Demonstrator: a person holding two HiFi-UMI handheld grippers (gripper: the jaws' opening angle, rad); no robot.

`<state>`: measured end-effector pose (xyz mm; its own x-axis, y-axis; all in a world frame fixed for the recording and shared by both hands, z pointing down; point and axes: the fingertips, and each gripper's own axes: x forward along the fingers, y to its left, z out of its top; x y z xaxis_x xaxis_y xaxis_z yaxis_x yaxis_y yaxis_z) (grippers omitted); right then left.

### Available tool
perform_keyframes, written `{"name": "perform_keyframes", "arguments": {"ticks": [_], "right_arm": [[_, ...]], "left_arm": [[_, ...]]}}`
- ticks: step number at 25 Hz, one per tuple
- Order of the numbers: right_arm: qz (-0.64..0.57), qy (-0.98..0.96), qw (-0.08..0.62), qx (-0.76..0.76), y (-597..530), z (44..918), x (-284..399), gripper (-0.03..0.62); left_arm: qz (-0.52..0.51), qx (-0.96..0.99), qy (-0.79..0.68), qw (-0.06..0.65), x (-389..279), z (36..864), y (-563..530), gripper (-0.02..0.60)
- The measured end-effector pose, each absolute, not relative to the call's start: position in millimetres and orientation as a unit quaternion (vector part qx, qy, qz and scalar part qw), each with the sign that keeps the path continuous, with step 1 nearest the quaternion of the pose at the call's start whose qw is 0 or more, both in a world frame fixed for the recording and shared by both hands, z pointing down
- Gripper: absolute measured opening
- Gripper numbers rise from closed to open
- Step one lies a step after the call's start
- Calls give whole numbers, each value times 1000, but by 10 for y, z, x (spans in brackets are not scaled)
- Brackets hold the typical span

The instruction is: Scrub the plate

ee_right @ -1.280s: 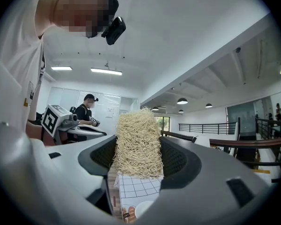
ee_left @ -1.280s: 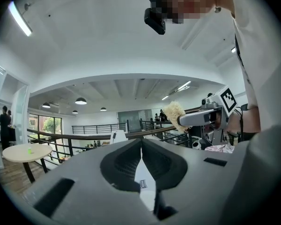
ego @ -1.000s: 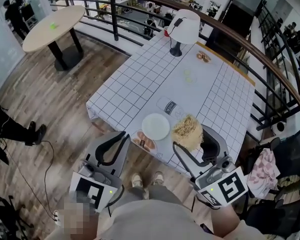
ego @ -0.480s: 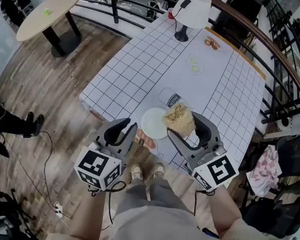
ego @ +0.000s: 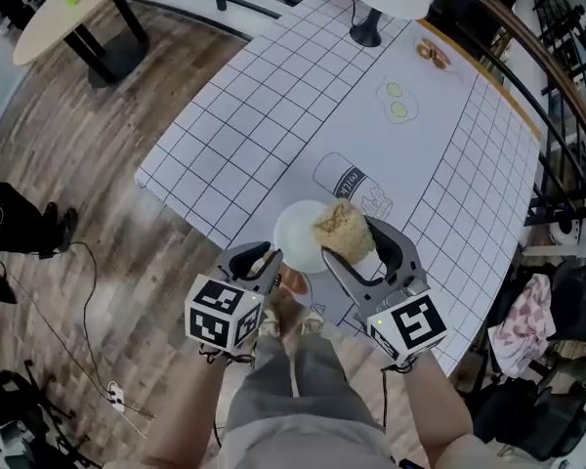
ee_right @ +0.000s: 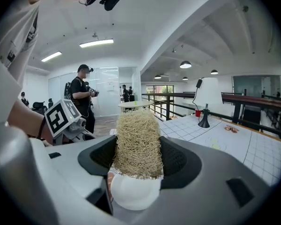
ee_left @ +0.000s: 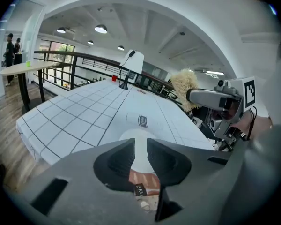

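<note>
Plate (ego: 298, 234): at tabletop (ego: 273, 115) edge, just ahead of left tool (ego: 262, 259), beneath right tool (ego: 350, 238) | left tool: jaws just been opening, narrow gap, nothing between | right tool: clamped on straw-like scrubber (ego: 340, 225) above plate

The plate (ego: 295, 237) is white, round and plain, and lies flat on the grid-patterned table (ego: 273, 115), close to the middle of its near edge. The fibre scrubber (ego: 344, 231) is a straw-coloured, rough, blocky wad of tangled strands. It is clamped upright between the jaws of the right gripper (ego: 348, 238), over the plate's right rim; whether it touches the plate cannot be told.
</note>
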<state>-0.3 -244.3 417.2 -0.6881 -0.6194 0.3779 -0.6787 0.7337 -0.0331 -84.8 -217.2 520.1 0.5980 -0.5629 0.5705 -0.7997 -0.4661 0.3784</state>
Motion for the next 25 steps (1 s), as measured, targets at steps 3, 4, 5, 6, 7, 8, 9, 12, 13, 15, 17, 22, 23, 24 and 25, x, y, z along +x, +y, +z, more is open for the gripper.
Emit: {"name": "perform_keyframes", "arguments": {"ticks": [3, 4, 5, 6, 7, 8, 9, 12, 13, 15, 17, 22, 23, 24, 25], "right_arm": [[99, -912, 177, 358, -2480, 4400, 38, 276], [105, -910, 178, 359, -2482, 4471, 50, 276], [111, -909, 179, 360, -2479, 4535, 60, 276], [115, -908, 179, 361, -2475, 4589, 69, 276], [119, -907, 180, 362, -2474, 4635, 78, 276], [121, -906, 180, 363, -2475, 4678, 88, 276], [124, -905, 181, 364, -2474, 4722, 98, 276], [136, -900, 188, 368, -2447, 4862, 132, 276], [140, -899, 190, 370, -2429, 4904, 146, 276], [147, -895, 193, 373, -2383, 4973, 177, 276], [157, -892, 195, 376, -2335, 5038, 211, 276], [174, -888, 196, 378, -2268, 5167, 237, 276], [175, -888, 196, 377, -2263, 5175, 234, 276], [176, -888, 196, 377, -2265, 5180, 230, 276], [177, -887, 196, 378, -2276, 5188, 225, 276]], "left_arm": [[198, 826, -398, 347, -811, 5532, -2157, 87], [201, 822, -397, 356, -808, 5626, -2146, 87], [204, 817, -396, 365, -806, 5711, -2131, 87], [207, 813, -396, 373, -805, 5784, -2119, 87], [209, 810, -397, 379, -804, 5845, -2115, 87], [209, 806, -398, 386, -803, 5897, -2117, 87], [205, 802, -399, 395, -802, 5942, -2122, 87], [190, 790, -399, 425, -798, 6072, -2144, 87], [190, 788, -396, 432, -789, 6112, -2152, 87], [197, 784, -390, 440, -769, 6174, -2164, 87], [202, 780, -385, 450, -767, 6204, -2169, 87], [198, 771, -377, 475, -796, 6250, -2195, 35], [198, 770, -374, 478, -793, 6252, -2192, 35], [199, 769, -373, 480, -793, 6252, -2190, 35], [199, 769, -372, 480, -796, 6253, -2192, 35]]}}
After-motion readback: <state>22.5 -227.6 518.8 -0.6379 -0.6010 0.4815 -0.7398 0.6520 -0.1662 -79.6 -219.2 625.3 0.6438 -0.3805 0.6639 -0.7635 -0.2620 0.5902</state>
